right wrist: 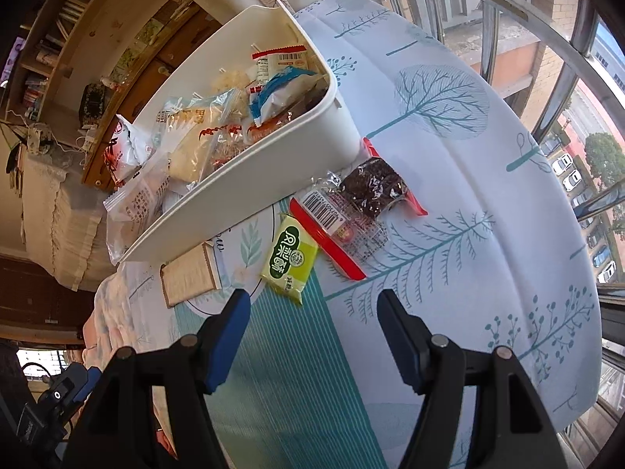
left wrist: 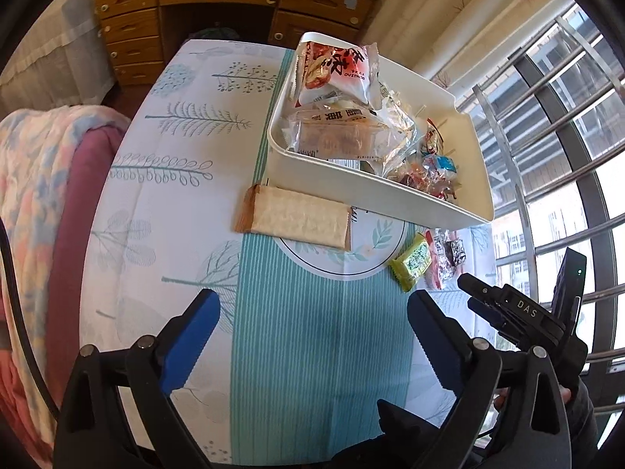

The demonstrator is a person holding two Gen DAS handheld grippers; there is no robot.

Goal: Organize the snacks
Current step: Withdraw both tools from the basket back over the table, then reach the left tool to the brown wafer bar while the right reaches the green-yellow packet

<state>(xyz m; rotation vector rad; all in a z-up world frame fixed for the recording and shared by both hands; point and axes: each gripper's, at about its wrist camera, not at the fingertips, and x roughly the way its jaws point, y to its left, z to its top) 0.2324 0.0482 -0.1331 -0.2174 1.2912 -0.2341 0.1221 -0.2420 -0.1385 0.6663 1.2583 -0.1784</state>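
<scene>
my left gripper [left wrist: 312, 336] and right gripper [right wrist: 312, 336] both hang empty with jaws apart, so i'd lower the right squarely over the green snack packet [right wrist: 291, 260] lying beside the white bin [right wrist: 250, 191].

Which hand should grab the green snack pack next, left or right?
Right, probably. The right tongs stand open just short of the green pack, nothing between. The left tongs face bare cloth, with the pack off to their right.
</scene>
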